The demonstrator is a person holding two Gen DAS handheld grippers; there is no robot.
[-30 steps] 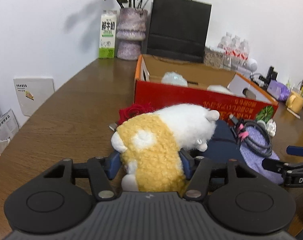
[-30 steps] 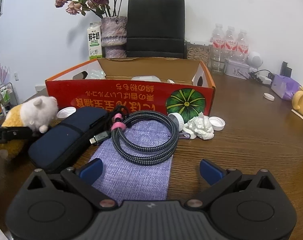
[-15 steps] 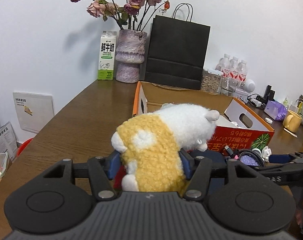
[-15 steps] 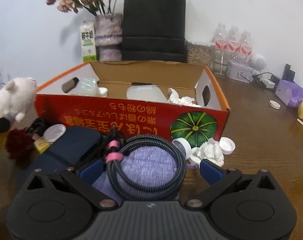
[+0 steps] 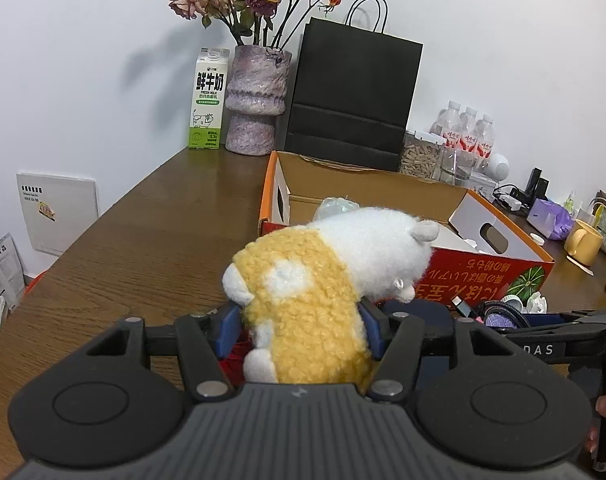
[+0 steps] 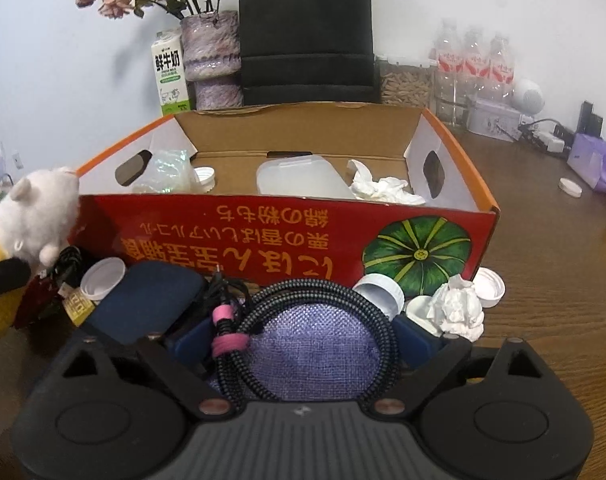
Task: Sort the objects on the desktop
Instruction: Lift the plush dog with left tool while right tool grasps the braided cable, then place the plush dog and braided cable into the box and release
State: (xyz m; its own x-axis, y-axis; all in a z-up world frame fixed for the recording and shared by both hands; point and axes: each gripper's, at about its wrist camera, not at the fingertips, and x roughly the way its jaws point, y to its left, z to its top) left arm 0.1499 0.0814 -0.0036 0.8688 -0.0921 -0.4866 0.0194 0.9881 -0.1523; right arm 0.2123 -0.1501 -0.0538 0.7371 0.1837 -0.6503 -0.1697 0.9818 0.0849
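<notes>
**Desk:** Which way does the plush (image 5: 327, 280) lie in your left gripper (image 5: 299, 330)?

**Photo:** Its long axis runs away from you and to the right, white head toward the box (image 5: 499, 268), yellow rump nearest the camera. Your blue pads clamp the yellow body from both sides, and the toy hangs above the table (image 5: 143, 248), just short of the box's near left corner.

**Desk:** And your right gripper (image 6: 303, 334)?

**Photo:** Its jaws are closing around the coiled cable (image 6: 323, 300) on the purple pouch (image 6: 315, 356); both lie between the pads, which I cannot see pressing yet. A navy case (image 6: 151, 300), white caps and crumpled tissue (image 6: 457, 310) crowd the box front.

**Desk:** The room?

**Photo:** Brown wooden tabletop, white wall; milk carton (image 5: 207, 98), vase (image 5: 257, 100) of dried roses, black bag (image 5: 351, 96), bottles (image 5: 467, 132) behind.

**Desk:** What changed?

**Photo:** A second ago the plush sat low before the box wall; now it rides higher, with the box interior visible. Your right gripper has moved in over the cable.
</notes>
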